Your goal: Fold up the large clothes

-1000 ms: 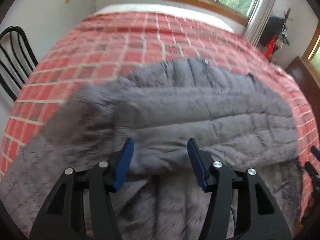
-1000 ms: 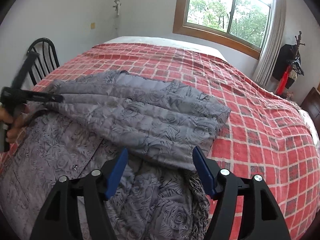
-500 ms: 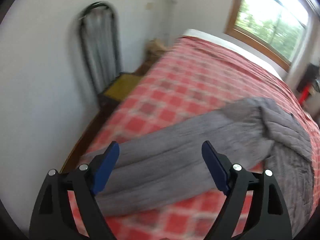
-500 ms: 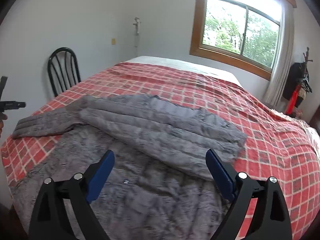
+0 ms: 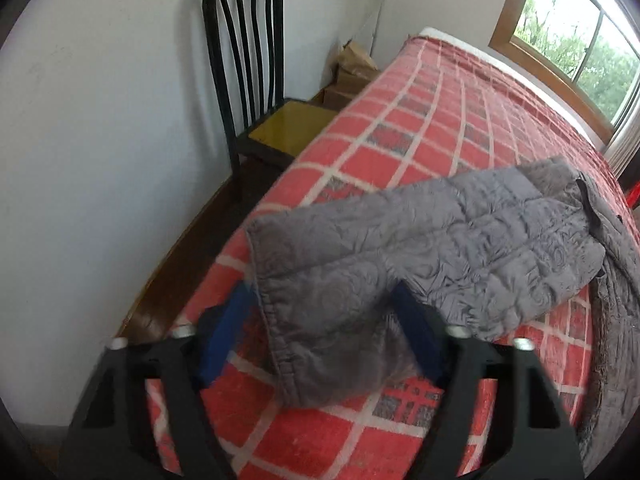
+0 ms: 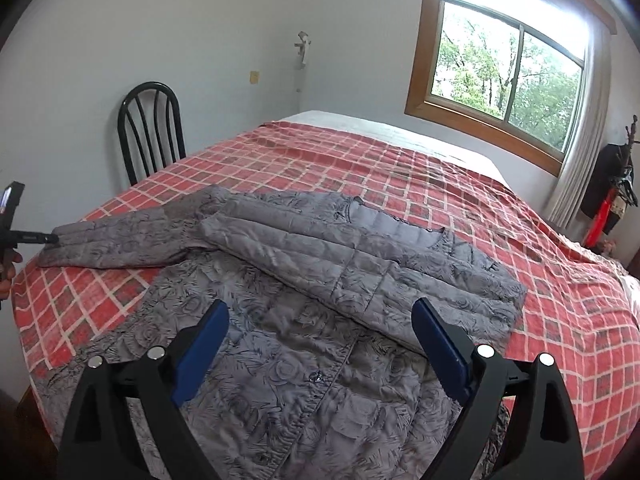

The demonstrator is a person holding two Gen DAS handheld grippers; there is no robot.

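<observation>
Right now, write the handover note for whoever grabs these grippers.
Left gripper: open, fingers either side of the outstretched sleeve's cuff, not clamped.
Right gripper: open, empty, above the grey quilted jacket.
Jacket lies on the red plaid bedspread.
Done: other sleeve folded across the body.
Left: probably grip the cuff, fold that sleeve in, then fold the body.

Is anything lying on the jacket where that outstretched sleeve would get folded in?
Nothing foreign. The sleeve lies stretched out on the bedspread, its cuff between the left tongs. Only the jacket's own other sleeve, already folded across, lies there. The right tongs hover open.
</observation>
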